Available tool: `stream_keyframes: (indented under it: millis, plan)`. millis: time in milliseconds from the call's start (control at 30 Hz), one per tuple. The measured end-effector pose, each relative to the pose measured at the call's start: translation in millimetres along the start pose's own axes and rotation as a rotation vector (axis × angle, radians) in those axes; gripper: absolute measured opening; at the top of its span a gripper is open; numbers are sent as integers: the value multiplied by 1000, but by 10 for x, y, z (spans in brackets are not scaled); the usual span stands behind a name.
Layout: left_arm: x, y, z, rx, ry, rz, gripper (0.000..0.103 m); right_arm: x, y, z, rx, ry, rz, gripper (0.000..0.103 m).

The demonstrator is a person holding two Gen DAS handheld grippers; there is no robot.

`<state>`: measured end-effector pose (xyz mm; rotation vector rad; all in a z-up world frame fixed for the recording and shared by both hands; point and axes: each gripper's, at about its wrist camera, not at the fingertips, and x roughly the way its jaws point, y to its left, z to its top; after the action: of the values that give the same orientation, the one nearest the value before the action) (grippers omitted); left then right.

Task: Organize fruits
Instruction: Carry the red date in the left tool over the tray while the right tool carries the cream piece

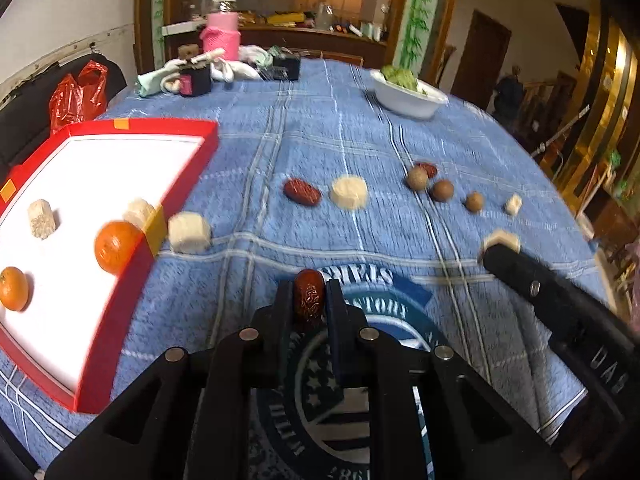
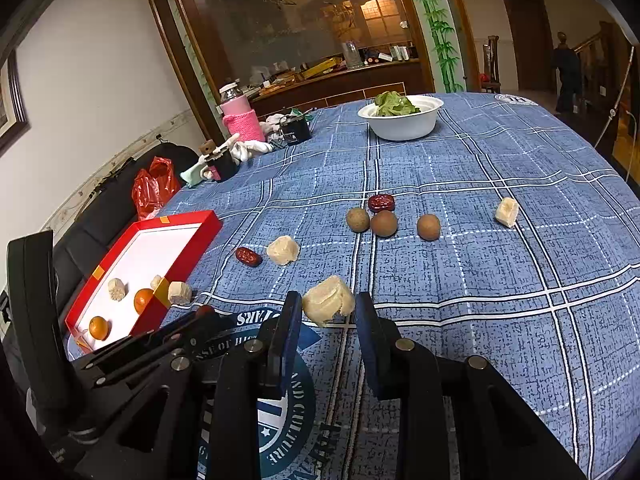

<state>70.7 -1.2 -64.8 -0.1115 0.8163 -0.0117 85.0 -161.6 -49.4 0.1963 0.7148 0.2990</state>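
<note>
Fruits, assorted, partly sorted. Red date (image 1: 309,299): clamped between the fingers of the left hand-held gripper (image 1: 308,308), lifted above the blue checked bench (image 1: 400,128), to the right of the red tray (image 1: 176,184).

Tray contents: two oranges (image 1: 114,246) (image 1: 13,289) and two pale cut chunks, one (image 1: 41,218) mid-tray, one (image 1: 138,211) against the right wall. A third pale chunk (image 1: 189,232) sits on the cloth just outside that wall.

Loose on the bench: a second red date (image 2: 248,256) beside a pale chunk (image 2: 283,250); three brown round fruits (image 2: 357,219) (image 2: 384,223) (image 2: 428,227) in a row, with a third date (image 2: 381,203) touching behind them; one more pale chunk (image 2: 507,211) far right.

Right hand-held gripper (image 2: 327,312): fingers spread wide on either side of a large pale chunk (image 2: 328,305), which rests on the cloth. The left finger looks close to it; whether it touches cannot be told.

Step in hand, as judged: carry the held date left over the tray wall, lower it onto bare white floor away from the oranges, then release. Keep it clear of the rim, as round fruit may roll if dropped from height.

Right side, advice: centre the chunk between the fingers before closing, and squeeze lightly, since the piece looks soft and crumbly.

Unrelated: white bowl (image 2: 402,122) of greens, pink bottle (image 2: 240,116).
</note>
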Motion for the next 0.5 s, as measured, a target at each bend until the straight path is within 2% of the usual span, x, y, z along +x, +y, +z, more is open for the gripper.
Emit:
stream_keyframes:
  millis: [67, 500]
  plan:
    - [-36, -3, -4, 1, -17, 6, 14, -9, 4, -6, 1, -3, -1, 28]
    - [-28, 8, -11, -4, 9, 20, 14, -35, 5, -12, 5, -14, -10, 28]
